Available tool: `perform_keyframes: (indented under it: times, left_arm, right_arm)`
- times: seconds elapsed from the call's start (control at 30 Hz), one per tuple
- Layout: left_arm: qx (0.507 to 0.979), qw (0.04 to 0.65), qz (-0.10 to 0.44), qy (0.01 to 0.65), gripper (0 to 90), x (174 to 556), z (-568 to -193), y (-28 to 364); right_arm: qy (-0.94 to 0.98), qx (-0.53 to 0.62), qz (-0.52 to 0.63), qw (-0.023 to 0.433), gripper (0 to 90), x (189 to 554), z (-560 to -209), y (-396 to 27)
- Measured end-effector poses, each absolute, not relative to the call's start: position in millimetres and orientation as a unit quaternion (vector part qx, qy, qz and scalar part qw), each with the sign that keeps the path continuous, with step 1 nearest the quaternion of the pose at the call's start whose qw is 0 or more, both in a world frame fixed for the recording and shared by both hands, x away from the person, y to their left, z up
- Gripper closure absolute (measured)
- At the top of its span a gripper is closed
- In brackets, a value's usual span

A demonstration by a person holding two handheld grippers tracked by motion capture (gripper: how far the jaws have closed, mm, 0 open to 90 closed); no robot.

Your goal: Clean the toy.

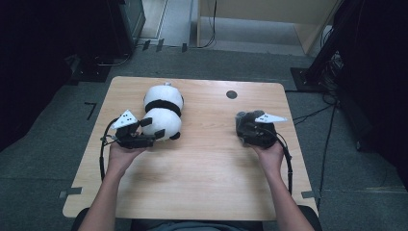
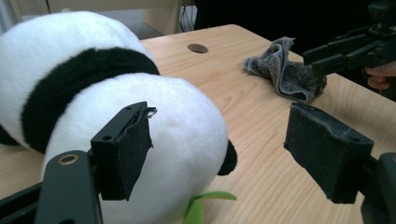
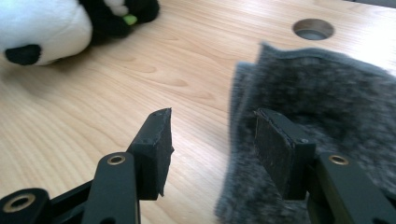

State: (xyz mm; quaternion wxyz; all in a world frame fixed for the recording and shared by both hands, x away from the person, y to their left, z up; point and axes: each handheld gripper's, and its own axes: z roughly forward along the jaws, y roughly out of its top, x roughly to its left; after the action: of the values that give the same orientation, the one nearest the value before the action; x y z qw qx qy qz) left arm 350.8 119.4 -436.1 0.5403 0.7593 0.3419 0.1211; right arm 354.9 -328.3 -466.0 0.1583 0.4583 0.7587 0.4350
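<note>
On the wooden table [image 1: 192,178] in the high view, a black-and-white panda plush [image 1: 162,113] lies left of centre, toward the upper part of the tabletop, and a crumpled grey cloth [image 1: 244,120] sits well apart from it at centre right. The left hand-held gripper [image 1: 151,128] is at the plush's lower left side with its jaws spread wide; in the left gripper view one pad stands right against the white fur at lower left, though contact cannot be told, while the other pad hangs free at lower right above bare wood, so nothing is clamped. The right hand-held gripper [image 3: 212,147] hovers over the cloth's near edge with its jaws parted; in the right gripper view one pad stands in front of the grey cloth [image 3: 327,93] at right, the other over bare table, and the fabric is not pinched. A round hole [image 1: 231,94] marks the table at upper right of centre
</note>
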Motion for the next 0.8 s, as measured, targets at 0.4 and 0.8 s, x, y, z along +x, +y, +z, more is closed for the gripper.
perform_keyframes:
  times: [0.4, 0.8]
  left_arm:
    - [0.783, 0.536, 0.102, 0.300, 23.1, 343.7, -436.8, 82.8]
    - [0.789, 0.535, 0.083, 0.291, 23.0, 336.7, -451.1, 47.9]
  right_arm:
    - [0.770, 0.426, 0.454, 0.144, 46.7, 349.2, -465.6, -302.3]
    - [0.777, 0.410, 0.459, 0.132, 46.7, 340.8, -469.5, -282.3]
